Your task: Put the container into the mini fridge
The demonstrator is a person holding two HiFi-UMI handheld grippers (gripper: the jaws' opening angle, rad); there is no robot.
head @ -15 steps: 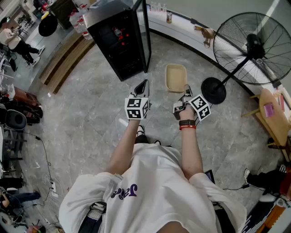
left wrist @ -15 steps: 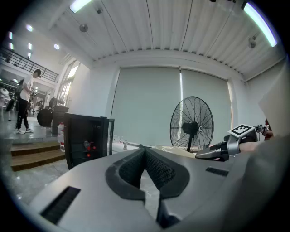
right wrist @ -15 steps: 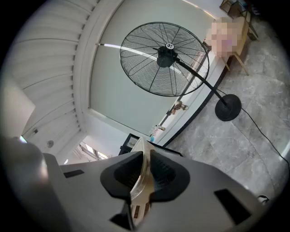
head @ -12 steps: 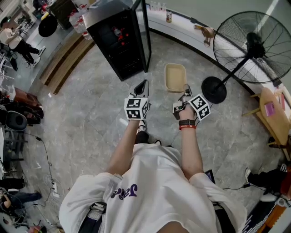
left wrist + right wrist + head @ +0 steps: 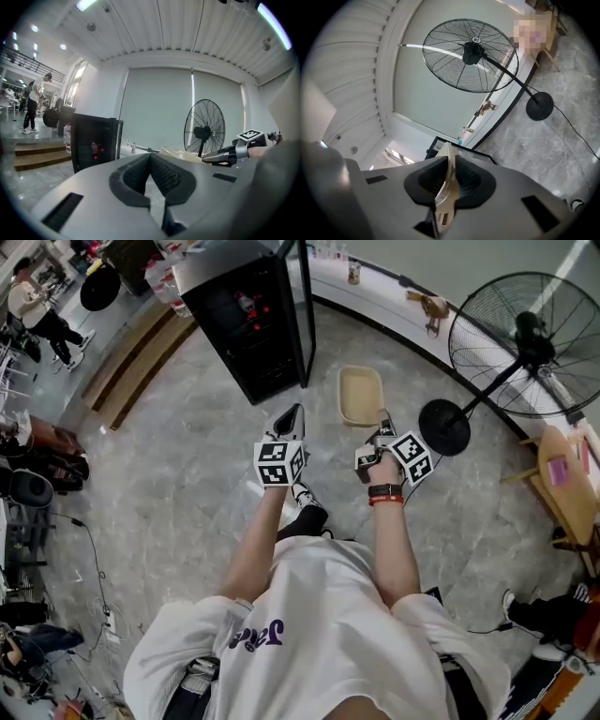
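Presently, in the head view, my right gripper [image 5: 382, 427] is clenched on the near rim of the tan container [image 5: 361, 395]. The container hangs in the air ahead of me, open side up and roughly level, clear of the floor [image 5: 187, 474]. I judge the rim hold is chosen so the shallow tray can go in flat. The mini fridge [image 5: 246, 324] stands ahead and to the left, toward the floor's far edge, with its door [image 5: 302, 306] open. The container is not yet inside; it is near the door's free edge. My left gripper [image 5: 292, 415] is held just beside the right and touches nothing.

In the left gripper view, my left jaws are pressed together with nothing between them. I judge this hand is kept in reserve, perhaps for the door. The fridge's dark interior lies ahead and left, the container to the right.

In the right gripper view, the rim shows edge-on, pinched between both pads. A standing fan [image 5: 471, 54] is well apart and, in my judgement, no obstacle.
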